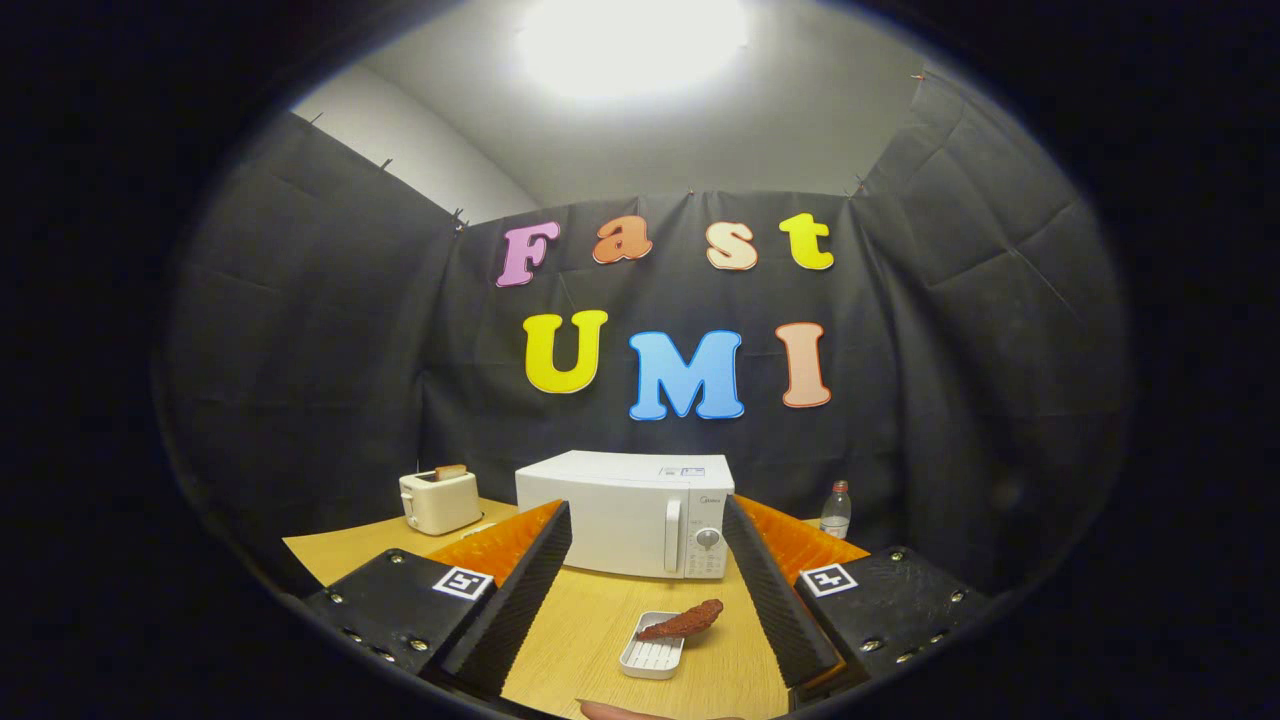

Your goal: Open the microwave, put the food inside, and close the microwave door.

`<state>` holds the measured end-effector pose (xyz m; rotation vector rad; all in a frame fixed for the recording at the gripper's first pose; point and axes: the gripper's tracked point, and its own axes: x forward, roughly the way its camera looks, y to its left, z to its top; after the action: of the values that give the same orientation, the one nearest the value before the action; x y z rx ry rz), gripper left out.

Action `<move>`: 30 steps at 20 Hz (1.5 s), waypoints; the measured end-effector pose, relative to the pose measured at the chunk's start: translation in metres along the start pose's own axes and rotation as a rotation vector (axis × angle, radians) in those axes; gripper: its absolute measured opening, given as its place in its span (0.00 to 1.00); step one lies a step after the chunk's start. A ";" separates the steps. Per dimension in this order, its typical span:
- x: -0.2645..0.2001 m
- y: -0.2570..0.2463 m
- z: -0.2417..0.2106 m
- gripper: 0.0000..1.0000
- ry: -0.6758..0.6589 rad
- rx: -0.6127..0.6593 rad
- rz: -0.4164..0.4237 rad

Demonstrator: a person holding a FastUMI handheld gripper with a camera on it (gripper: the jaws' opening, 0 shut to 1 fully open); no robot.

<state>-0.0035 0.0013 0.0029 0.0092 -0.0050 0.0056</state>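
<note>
A boxy white microwave (pixel 625 513), door closed, is seen on the light wooden table (pixel 590 625) beyond the gripper (pixel 648 575), whose fingers are spread wide, nothing held. A small ribbed white tray (pixel 651 657) bearing reddish-brown food (pixel 684 621) lies between them. A cream toaster (pixel 439 500) and clear bottle (pixel 836 510) flank the microwave.

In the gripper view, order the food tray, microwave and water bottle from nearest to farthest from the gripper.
The gripper is open, holding nothing.
1. Food tray: on the table between the fingers.
2. Microwave: beyond the fingers, door closed.
3. Water bottle: farther back, right of the microwave.
</note>
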 end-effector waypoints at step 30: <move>0.153 -0.014 -0.082 0.96 0.067 -0.002 -0.044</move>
<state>0.1502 -0.0109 -0.0784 0.0074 0.0627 -0.0385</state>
